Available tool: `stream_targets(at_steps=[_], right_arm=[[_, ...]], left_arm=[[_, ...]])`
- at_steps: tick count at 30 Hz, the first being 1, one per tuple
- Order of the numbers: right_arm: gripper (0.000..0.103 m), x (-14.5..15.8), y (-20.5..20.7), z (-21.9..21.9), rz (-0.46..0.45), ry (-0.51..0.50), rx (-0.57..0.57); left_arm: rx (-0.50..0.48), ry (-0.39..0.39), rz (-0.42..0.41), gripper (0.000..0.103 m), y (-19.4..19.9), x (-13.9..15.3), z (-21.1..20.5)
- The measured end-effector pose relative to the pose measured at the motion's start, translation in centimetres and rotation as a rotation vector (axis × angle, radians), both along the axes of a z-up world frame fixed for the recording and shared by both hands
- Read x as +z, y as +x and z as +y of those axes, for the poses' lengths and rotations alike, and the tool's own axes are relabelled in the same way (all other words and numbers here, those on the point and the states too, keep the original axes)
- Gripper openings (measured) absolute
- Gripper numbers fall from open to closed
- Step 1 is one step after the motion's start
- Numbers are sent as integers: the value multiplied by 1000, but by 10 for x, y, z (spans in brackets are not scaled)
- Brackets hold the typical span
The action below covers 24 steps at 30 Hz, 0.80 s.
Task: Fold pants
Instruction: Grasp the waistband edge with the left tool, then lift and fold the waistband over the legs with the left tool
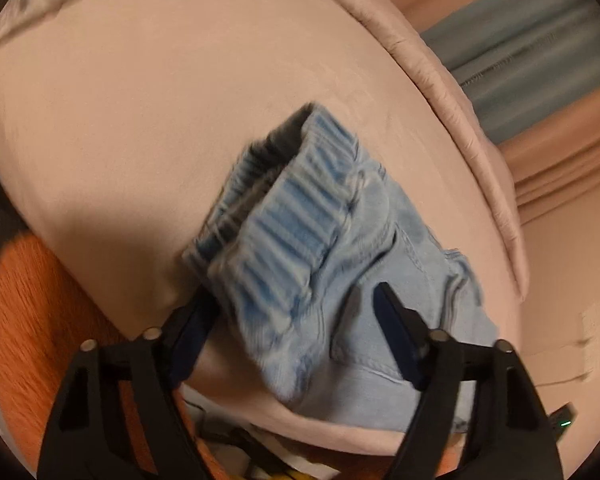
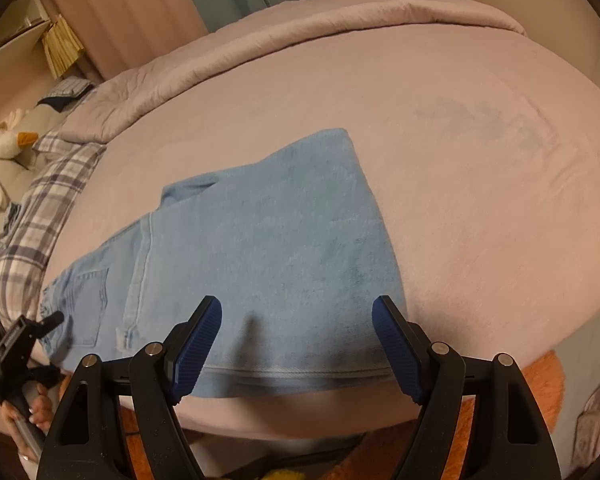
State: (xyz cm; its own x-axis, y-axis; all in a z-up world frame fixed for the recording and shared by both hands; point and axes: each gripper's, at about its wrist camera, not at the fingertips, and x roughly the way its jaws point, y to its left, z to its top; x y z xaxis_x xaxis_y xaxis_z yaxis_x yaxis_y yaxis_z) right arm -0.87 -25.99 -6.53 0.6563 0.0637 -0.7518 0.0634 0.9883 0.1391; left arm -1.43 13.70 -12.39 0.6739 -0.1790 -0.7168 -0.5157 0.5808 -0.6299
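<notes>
Light blue denim pants (image 2: 260,248) lie flat on a pink bed (image 2: 460,200), legs doubled over, hem edge near the bed's front edge. My right gripper (image 2: 296,320) is open and empty, its blue pads above the hem end. In the left wrist view the elastic waistband (image 1: 292,216) is bunched and lifted, blurred by motion. My left gripper (image 1: 296,312) is open with its fingers either side of the waist end (image 1: 340,300), not closed on it. The left gripper also shows in the right wrist view (image 2: 40,328) at the pants' waist end.
A folded pink duvet (image 2: 300,32) runs along the far side of the bed. A plaid pillow (image 2: 48,200) and a stuffed toy (image 2: 4,140) lie at the left. An orange rug (image 1: 32,320) covers the floor by the bed's front edge. Curtains (image 1: 540,60) hang behind.
</notes>
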Motion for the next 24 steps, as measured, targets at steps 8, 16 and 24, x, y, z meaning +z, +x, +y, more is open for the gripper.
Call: stream_targets(at_steps=[8,16,24], right_arm=[[77,-1,3,3,4,4,22],[77,0,-3,-2,-1,16,17],[77,0,-7,-11,-8,25,-18]], left_arm=[[33,-57,-41,34,1,-5,3],[25,78,-65,22,2,31,-17],[-32,203,-144,21,3,70,-47]])
